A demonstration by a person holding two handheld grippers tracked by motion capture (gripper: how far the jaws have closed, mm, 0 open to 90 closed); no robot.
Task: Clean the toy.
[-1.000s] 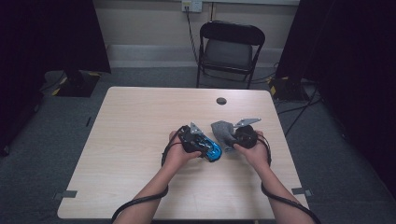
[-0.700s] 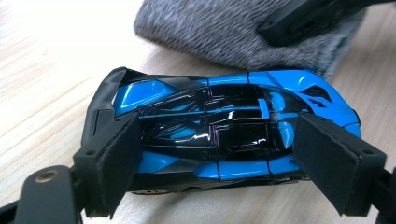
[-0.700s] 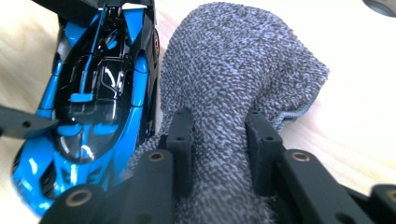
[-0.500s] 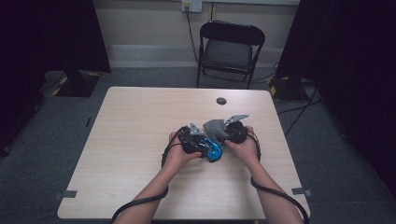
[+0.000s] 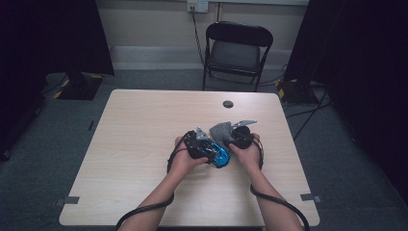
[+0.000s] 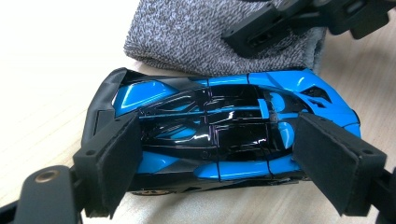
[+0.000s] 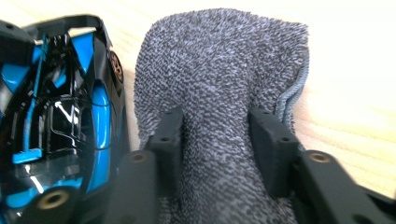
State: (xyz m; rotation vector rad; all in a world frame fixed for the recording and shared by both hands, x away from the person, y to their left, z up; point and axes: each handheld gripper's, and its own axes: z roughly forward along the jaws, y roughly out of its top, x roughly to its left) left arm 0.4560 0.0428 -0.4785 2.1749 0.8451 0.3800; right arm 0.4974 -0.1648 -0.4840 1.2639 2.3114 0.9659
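With my left tongs (image 6: 219, 163) I am clamping the blue and black toy car (image 6: 219, 126) across its body: one pad (image 6: 116, 158) is pressing one flank near the car's tail, the other pad (image 6: 327, 158) is pressing the opposite flank near its nose. The car is resting on the desk (image 5: 144, 144), wheels down, in the middle of the near half, as the high view shows (image 5: 219, 153).

With my right tongs (image 7: 217, 140) I am pinching a fold of the grey cloth (image 7: 219, 79). The jaws have just been closing, and the cloth is bunching up between the two fingers (image 7: 273, 144), which are pressing into it from both sides.

Relative to the car, the cloth is lying just beside it, along one long side, touching or nearly touching the bodywork; in the left gripper view it is lying directly behind the car (image 6: 210, 37), on the side away from my left tongs. In the high view the cloth (image 5: 220, 130) is sitting on the far side of the car, towards the chair (image 5: 238, 48).

Farther from the car, towards the desk's far edge, a small dark round object (image 5: 228, 104) is lying well apart from everything else. My two hands are meeting around the car, left hand (image 5: 185, 156) to its left and right hand (image 5: 248, 147) to its right.
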